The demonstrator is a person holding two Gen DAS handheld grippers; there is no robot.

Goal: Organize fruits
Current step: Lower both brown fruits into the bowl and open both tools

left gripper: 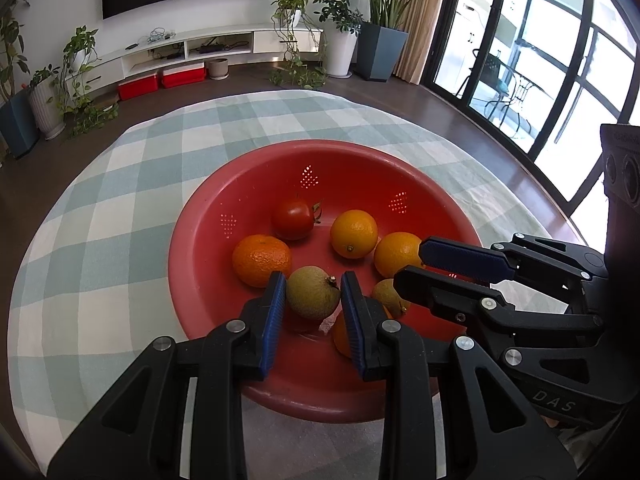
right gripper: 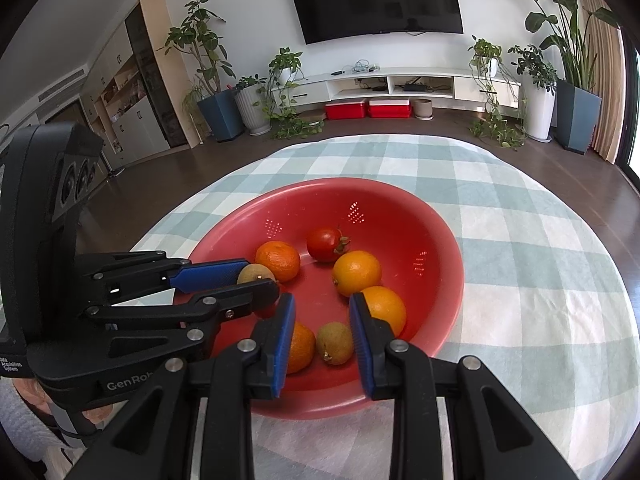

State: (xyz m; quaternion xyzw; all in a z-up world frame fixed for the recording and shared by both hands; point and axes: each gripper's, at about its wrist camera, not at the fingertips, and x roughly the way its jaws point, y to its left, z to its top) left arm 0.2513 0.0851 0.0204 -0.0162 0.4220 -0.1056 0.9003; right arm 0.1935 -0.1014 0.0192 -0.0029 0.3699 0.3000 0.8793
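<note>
Beyond the checked cloth (right gripper: 520,240) on the surface, you have a dark wall television (right gripper: 376,0) at twelve o'clock, with a long white media shelf (right gripper: 400,84) under it and two red boxes (right gripper: 368,109) on the floor below. Potted plants (right gripper: 248,104) stand at ten and two o'clock. From the left wrist, glass doors (left gripper: 532,60) fill your two o'clock.

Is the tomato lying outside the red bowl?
No, the tomato sits inside the red bowl, near its far wall beside the oranges.

A table under a checked cloth (left gripper: 132,184) bears 1 red colander (left gripper: 256,168).
</note>
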